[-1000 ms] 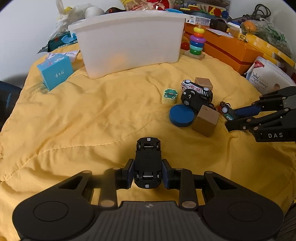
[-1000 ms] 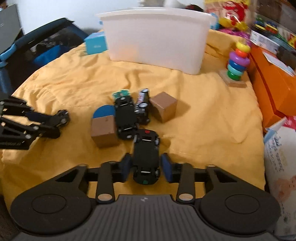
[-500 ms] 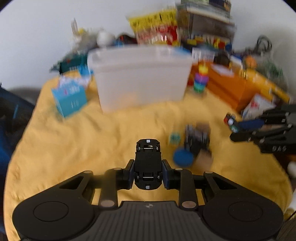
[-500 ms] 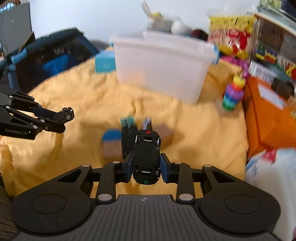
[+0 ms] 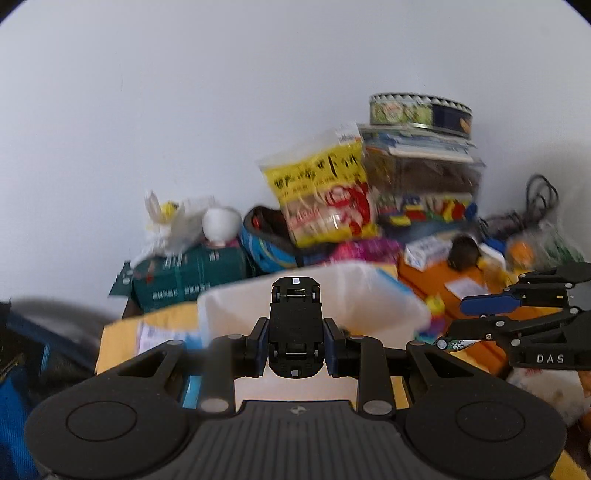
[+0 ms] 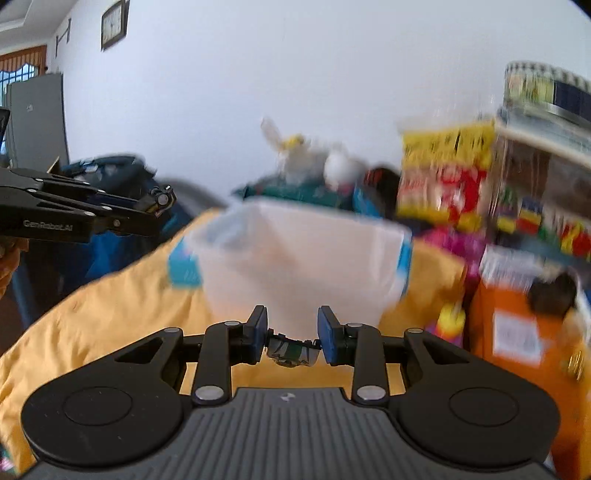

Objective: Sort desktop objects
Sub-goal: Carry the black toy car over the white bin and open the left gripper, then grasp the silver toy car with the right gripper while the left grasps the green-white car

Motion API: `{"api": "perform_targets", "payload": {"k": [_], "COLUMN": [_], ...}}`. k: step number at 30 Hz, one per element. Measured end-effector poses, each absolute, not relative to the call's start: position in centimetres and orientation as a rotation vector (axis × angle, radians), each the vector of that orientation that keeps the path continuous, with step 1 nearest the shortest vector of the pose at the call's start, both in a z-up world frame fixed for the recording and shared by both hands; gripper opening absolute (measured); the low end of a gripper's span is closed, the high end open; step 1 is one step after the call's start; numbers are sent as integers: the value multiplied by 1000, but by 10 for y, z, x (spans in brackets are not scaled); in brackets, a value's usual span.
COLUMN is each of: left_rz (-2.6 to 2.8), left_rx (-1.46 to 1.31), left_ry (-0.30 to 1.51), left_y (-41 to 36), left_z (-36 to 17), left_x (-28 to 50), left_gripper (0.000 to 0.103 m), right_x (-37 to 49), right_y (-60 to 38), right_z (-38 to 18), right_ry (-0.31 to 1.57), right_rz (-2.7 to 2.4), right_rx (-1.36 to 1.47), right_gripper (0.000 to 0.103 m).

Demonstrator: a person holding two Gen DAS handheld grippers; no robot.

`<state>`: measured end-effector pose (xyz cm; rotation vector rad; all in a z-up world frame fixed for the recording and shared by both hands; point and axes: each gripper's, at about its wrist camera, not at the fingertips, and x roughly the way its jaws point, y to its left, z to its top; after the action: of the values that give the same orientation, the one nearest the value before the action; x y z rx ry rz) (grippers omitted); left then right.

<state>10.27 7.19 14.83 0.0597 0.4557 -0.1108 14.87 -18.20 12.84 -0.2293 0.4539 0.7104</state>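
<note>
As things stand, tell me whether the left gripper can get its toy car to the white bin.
Probably yes. The left gripper holds the black toy car clamped underside-up, raised with the white bin just ahead. Nothing stands between them; the right gripper sits off to the side.

Both the left gripper (image 5: 295,338) and right gripper (image 6: 292,334) clamp narrow, level.

Plain white wall (image 6: 295,92) fills the background. High on it, at far left, hangs a dark framed clock (image 6: 114,23); below the clock stands a grey cabinet (image 6: 37,118), beside a barred window (image 6: 14,79).
</note>
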Motion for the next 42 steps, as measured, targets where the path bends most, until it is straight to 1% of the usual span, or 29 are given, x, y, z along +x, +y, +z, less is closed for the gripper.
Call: {"api": "perform_targets", "payload": {"k": [6, 8, 11, 12, 14, 16, 17, 18, 19, 23, 25, 30, 34, 40, 42], "left_rz": [-92, -86, -74, -66, -32, -19, -20, -26, -32, -78, -117, -211, -285, -366, -374], "left_rx": [91, 98, 109, 118, 139, 112, 87, 69, 60, 43, 49, 106, 159, 178, 187], "left_ry": [454, 469, 508, 530, 628, 696, 706, 707, 700, 676, 675, 755, 820, 853, 855], "left_y": [71, 70, 68, 67, 66, 67, 68, 71, 71, 68, 60, 34, 9, -16, -24], "left_z": [159, 156, 142, 135, 118, 105, 101, 98, 96, 87, 79, 42, 13, -3, -6], "left_x": [155, 170, 191, 198, 213, 220, 217, 211, 203, 155, 130, 73, 39, 13, 9], "left_gripper": [33, 33, 33, 34, 36, 37, 44, 49, 55, 62, 65, 65, 65, 65, 65], "right_x": [184, 196, 213, 219, 232, 243, 246, 247, 246, 226, 210, 170, 139, 116, 117], "right_y": [-166, -161, -150, -146, -140, -130, -127, -126, -127, -144, -154, -173, -184, -200, -196], "right_z": [147, 149, 146, 144, 137, 128, 122, 119, 116, 110, 105, 83, 54, 22, 15], "right_ry": [367, 335, 336, 346, 376, 424, 437, 449, 464, 470, 469, 517, 635, 817, 847], "right_rz": [689, 683, 654, 651, 648, 644, 644, 643, 643, 648, 664, 679, 711, 753, 756], "right_rx": [-215, -215, -218, -207, -180, -183, -185, -182, -177, -138, -138, -201, -255, -153, -153], "right_gripper": [33, 33, 33, 33, 34, 35, 40, 43, 43, 43, 45, 46, 46, 45, 42]}}
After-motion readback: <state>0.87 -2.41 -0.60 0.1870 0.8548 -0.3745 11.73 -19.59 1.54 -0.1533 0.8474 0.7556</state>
